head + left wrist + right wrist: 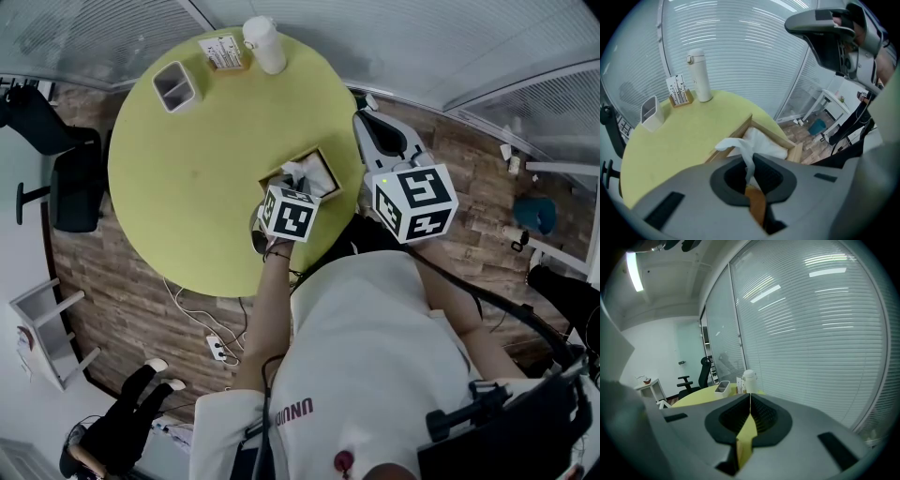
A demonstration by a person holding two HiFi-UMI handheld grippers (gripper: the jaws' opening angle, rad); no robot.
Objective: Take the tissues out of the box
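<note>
A wooden tissue box [323,178] stands near the right edge of the round yellow-green table [187,169]. A white tissue [298,174] sticks up out of it. My left gripper [289,192] hangs just over the near end of the box. In the left gripper view its jaws [749,164] are shut on a twisted strand of the tissue [740,147], which leads down into the box [780,137]. My right gripper [367,122] is held off the table's right edge, above the floor. It is shut [750,401] with nothing between the jaws.
At the table's far side stand a white flask [264,44], a small card holder [223,52] and a grey two-compartment holder [176,87]. A black office chair [66,178] stands to the left. Cables and a power strip [217,347] lie on the floor.
</note>
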